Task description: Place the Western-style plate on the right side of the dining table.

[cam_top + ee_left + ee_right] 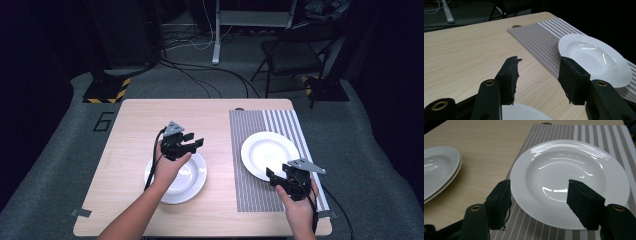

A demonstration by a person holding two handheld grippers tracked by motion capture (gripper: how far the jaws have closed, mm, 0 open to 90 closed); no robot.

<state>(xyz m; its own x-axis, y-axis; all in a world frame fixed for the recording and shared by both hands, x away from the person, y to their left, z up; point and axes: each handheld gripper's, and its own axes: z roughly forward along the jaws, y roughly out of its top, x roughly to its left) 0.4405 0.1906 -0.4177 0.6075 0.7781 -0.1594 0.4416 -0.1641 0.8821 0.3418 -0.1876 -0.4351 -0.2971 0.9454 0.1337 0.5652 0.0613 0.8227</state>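
White plate (571,180) lies just beyond the gaping right gripper (539,202) (seemingly untouched).

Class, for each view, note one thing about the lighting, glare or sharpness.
High view: table brightly lit, surroundings dark. Left gripper view: glare streaks on the plate on the mat, near jaws slightly soft. Right gripper view: curved reflections across that plate, stacked plates casting a shadow.

Folding chair (292,50) behind table, floor cables (200,75) — hazard-striped base (106,92)
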